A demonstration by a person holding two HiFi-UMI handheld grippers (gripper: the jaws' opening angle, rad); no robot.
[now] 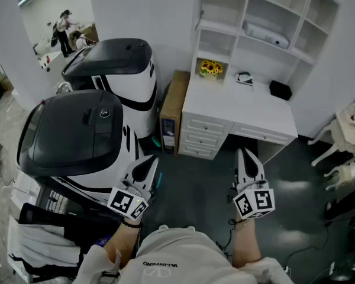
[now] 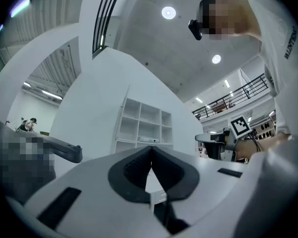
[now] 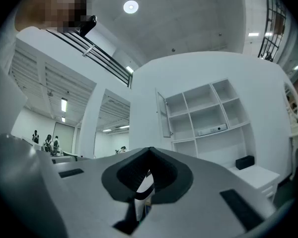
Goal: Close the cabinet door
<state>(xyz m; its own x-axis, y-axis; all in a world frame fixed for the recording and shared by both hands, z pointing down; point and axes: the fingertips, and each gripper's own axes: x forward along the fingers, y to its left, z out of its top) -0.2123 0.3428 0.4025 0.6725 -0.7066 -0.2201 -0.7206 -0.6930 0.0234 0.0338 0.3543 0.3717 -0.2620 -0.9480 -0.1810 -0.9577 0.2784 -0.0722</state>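
Left hand-held gripper (image 1: 148,163) — jaws together, nothing between them; held low before the white table (image 1: 236,108). Right hand-held gripper (image 1: 248,157) — jaws likewise together, empty. Cabinet door (image 3: 162,114): stands open at upper left of shelf unit (image 1: 272,13) above the table, well apart from both. Black-and-white machines (image 1: 71,135) at left.

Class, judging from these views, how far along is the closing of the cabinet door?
Done: nothing yet. The cabinet door above the desk stands open. In hand: nothing. The left gripper and right gripper are both shut, empty and held back from the desk. Left: reach the door and swing it shut.
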